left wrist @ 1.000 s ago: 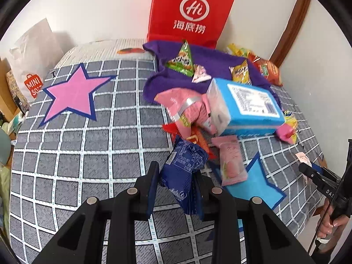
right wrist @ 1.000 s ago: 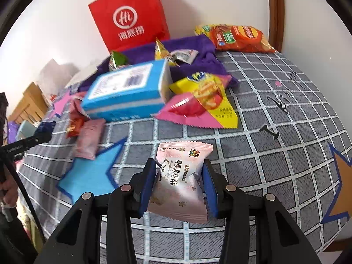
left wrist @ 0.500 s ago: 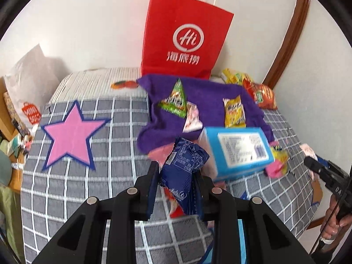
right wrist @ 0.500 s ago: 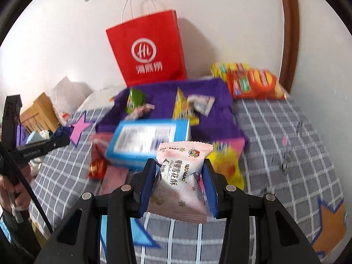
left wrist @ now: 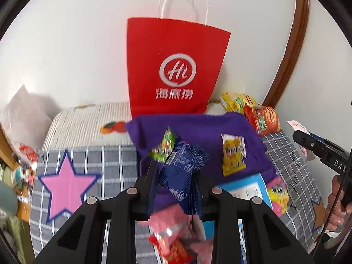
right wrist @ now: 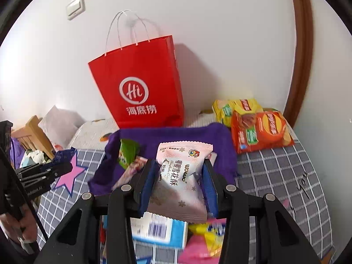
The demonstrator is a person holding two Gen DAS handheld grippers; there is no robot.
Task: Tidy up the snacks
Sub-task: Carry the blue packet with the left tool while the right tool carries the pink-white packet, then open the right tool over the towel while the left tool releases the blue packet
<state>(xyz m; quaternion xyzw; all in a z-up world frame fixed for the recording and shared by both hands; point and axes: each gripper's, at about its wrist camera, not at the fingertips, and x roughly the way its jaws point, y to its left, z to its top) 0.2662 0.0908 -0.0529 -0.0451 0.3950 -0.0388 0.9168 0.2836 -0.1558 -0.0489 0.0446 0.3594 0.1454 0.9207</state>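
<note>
A white wall rose behind the bed (left wrist: 88, 160) with its grey checked cover, and a red paper bag (left wrist: 173, 66) stood against it, behind a purple cloth (left wrist: 198, 132). Through my left tongs (left wrist: 176, 176) I saw them clamped on a dark blue snack packet (left wrist: 184, 167), lifted above the cloth. The packet hung loosely, pinched only at its middle; I judged it could slip from that narrow hold.

From my right tongs (right wrist: 178, 180), closed on a pale pink snack packet (right wrist: 180, 176), the bag (right wrist: 140, 88) stood ahead. Its mouth looked narrow, so two packets arriving together might catch the rim and tip it.
</note>
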